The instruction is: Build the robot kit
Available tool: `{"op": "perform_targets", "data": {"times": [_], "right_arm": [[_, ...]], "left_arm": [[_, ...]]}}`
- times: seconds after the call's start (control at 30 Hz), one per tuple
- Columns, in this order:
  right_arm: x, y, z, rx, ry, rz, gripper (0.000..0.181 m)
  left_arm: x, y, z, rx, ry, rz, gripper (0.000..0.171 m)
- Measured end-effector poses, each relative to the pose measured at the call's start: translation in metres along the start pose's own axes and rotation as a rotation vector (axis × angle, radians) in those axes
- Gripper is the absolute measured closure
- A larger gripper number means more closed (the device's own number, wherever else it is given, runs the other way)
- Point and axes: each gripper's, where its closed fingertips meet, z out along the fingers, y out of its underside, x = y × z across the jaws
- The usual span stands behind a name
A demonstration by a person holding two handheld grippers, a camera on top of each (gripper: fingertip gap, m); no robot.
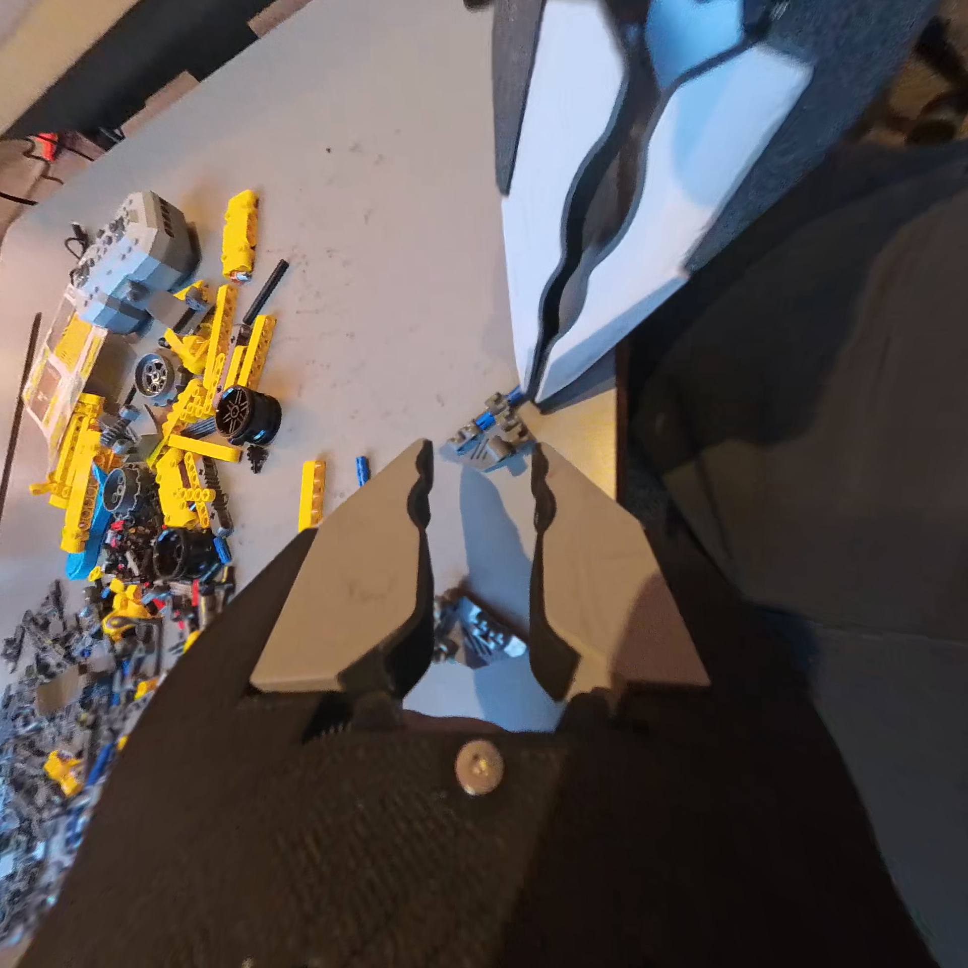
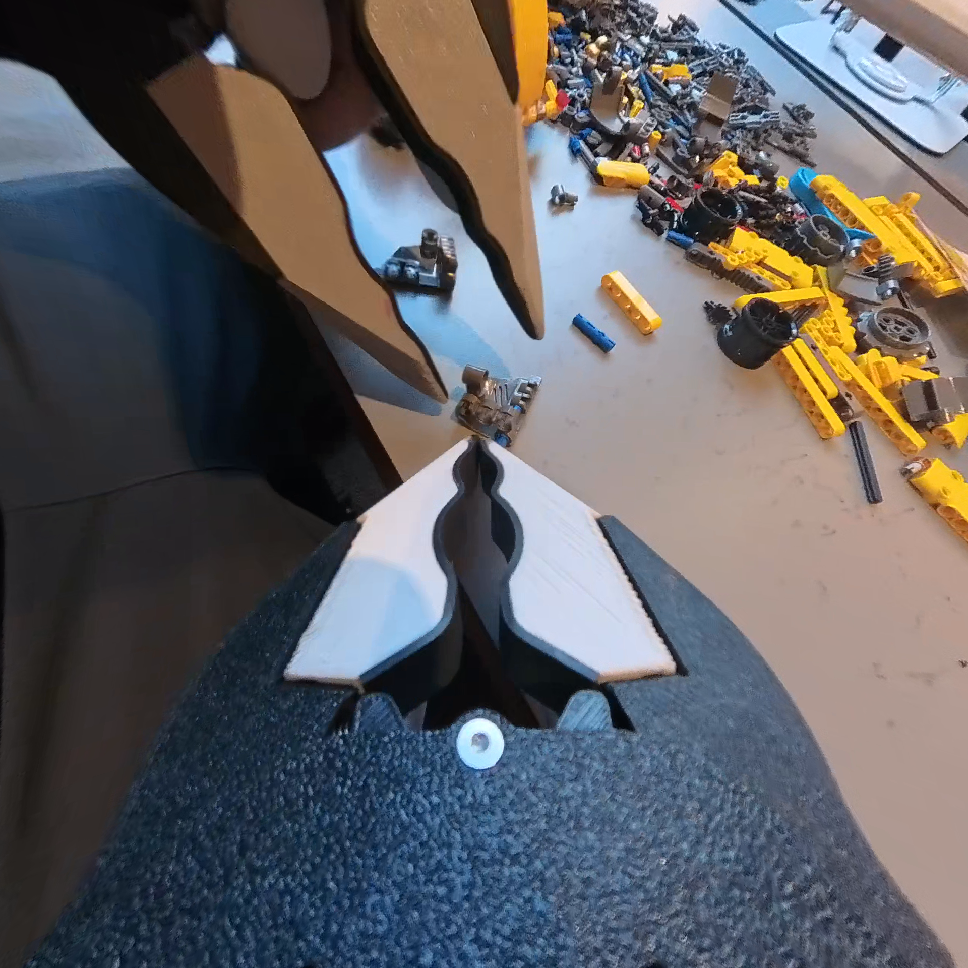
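Fingers of right gripper [image 2: 479,445] pinch small grey assembly [image 2: 497,406], contact hidden.

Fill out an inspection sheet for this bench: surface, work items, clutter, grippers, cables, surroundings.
Surface: pale table, scuffed with dark specks.
Work items: small grey assembly with blue pins at the table's near edge; second grey assembly behind it.
Clutter: yellow beams and wheels, loose blue pin, heap of small dark parts.
Grippers: right gripper shut on a blue pin of the small grey assembly; left gripper open beside it.
Cables: nothing seen for certain.
Surroundings: person's dark clothing beside the table.
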Motion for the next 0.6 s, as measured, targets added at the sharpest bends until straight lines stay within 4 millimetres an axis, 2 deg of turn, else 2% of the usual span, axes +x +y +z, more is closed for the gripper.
{"op": "perform_targets", "data": {"times": [0.07,0.13,0.27,0.3,0.33,0.4,0.47,0.6], "right_arm": [[0.003,-0.002,-0.004,0.020,0.015,0.023,0.181],[0.008,-0.001,-0.008,0.023,0.040,0.049,0.180],[0.007,0.001,-0.005,-0.005,0.020,0.104,0.163],[0.006,0.004,-0.002,-0.027,0.019,0.100,0.162],[0.006,0.006,0.000,-0.038,0.028,0.083,0.163],[0.008,0.007,0.000,-0.047,0.044,0.044,0.175],[0.006,0.008,0.000,-0.050,0.030,0.026,0.176],[0.004,0.010,-0.004,-0.050,-0.003,0.019,0.176]], "left_arm": [[0.000,0.007,0.005,-0.049,0.023,0.038,0.139],[0.005,0.006,0.006,-0.044,0.065,0.071,0.141],[0.015,0.004,0.007,-0.039,0.169,0.097,0.154],[0.020,0.002,0.006,-0.041,0.211,0.084,0.163],[0.024,-0.001,0.005,-0.034,0.231,0.067,0.163],[0.026,-0.005,0.006,-0.028,0.228,0.048,0.164],[0.027,-0.008,0.005,-0.014,0.232,0.018,0.154],[0.017,-0.006,-0.006,0.015,0.226,-0.036,0.149]]}}
